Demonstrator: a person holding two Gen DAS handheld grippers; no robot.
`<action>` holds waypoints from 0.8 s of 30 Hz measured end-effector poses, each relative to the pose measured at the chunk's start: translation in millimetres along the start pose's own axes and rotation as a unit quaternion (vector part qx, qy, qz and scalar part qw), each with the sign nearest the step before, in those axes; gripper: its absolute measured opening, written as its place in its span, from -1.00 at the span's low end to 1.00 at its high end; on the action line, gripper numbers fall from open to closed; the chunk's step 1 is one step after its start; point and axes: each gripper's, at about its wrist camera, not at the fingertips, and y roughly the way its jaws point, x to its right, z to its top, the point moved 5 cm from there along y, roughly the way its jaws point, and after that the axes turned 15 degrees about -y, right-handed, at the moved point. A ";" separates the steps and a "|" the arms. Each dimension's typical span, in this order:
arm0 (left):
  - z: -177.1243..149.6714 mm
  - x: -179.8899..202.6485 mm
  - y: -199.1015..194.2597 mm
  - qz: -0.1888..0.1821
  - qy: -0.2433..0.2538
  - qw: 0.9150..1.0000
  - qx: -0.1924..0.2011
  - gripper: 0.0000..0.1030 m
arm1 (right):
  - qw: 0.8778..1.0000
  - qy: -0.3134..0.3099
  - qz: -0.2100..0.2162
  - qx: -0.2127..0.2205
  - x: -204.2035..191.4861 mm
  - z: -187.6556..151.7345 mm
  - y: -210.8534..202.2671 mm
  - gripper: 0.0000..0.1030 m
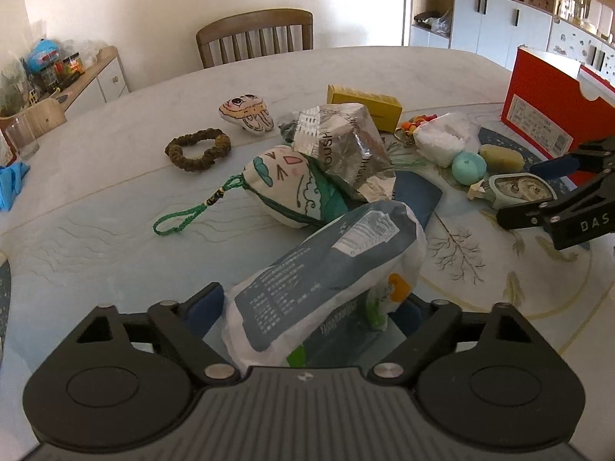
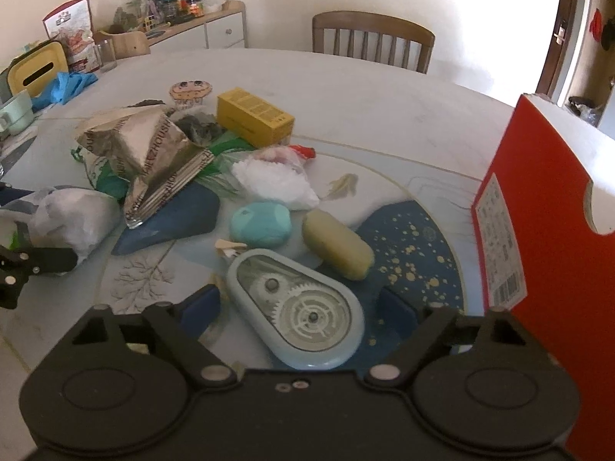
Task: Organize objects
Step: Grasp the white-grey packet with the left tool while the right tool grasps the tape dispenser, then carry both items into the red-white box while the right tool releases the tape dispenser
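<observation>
A white and grey soft packet [image 1: 326, 269] lies tilted between the fingers of my left gripper [image 1: 307, 311], and the blue pads touch both of its sides. The same packet [image 2: 73, 215] shows at the left of the right wrist view. A pale blue correction-tape dispenser [image 2: 296, 307] lies flat on the table between the fingers of my right gripper [image 2: 303, 303]. Those jaws stand open, with a gap on the dispenser's right side. In the left wrist view the right gripper [image 1: 538, 192] straddles the dispenser [image 1: 519, 190].
A red box [image 2: 557, 230] stands close on the right. Ahead lie a teal oval [image 2: 261, 224], a yellowish oval [image 2: 338, 244], a white plastic bag [image 2: 275, 180], a foil bag [image 2: 153, 153] and a yellow box [image 2: 255, 117]. Further left are a cloth pouch [image 1: 284, 184] and a brown scrunchie [image 1: 198, 150].
</observation>
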 end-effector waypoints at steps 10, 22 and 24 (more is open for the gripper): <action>-7.5 6.1 -13.2 0.011 -0.018 1.000 -0.001 0.36 | 1.000 -0.006 0.003 -0.001 -13.8 -1.4 -9.4 0.30; -5.0 22.0 -39.2 -0.001 -0.028 1.000 -0.001 0.22 | 0.999 0.046 0.017 0.010 -25.5 -1.9 -49.8 0.30; -1.5 27.0 -47.1 -0.009 -0.028 1.000 0.003 0.22 | 0.998 0.050 0.014 0.019 -24.6 1.3 -61.8 0.30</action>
